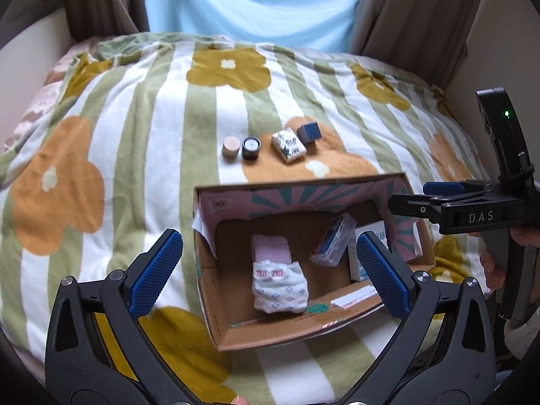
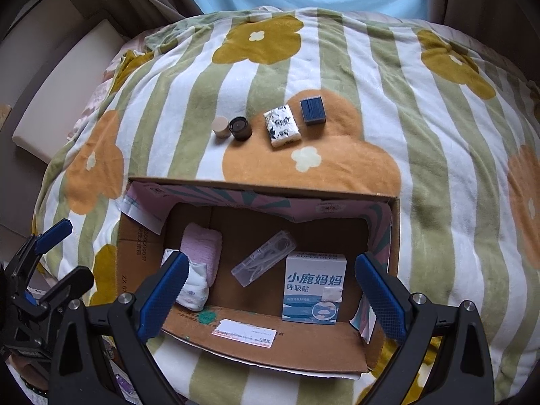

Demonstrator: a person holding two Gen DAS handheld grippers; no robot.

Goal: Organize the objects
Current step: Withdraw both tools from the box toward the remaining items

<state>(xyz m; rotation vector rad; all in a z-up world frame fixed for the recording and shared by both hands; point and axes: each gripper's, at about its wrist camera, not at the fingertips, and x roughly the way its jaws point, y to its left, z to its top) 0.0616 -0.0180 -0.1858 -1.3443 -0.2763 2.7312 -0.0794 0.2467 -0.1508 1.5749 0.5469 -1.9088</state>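
Now, from the left wrist view, the left gripper [image 1: 270,275] hangs wide open and empty over the cardboard box [image 1: 283,332]. Inside the box lie a folded cloth bundle [image 1: 278,283] and a clear plastic case [image 1: 334,241]. Beyond the box's far wall, a row waits on the bed blanket [image 1: 111,141]: beige cylinder [image 1: 231,146], black jar [image 1: 250,148], patterned packet [image 1: 288,145], dark blue block [image 1: 308,132].

Over to the right wrist view: the right gripper [image 2: 270,292] also gapes, holding nothing, above the box's white carton [image 2: 314,290]. Best next move, likely: reach past the far wall, straddle one item squarely, close gently.
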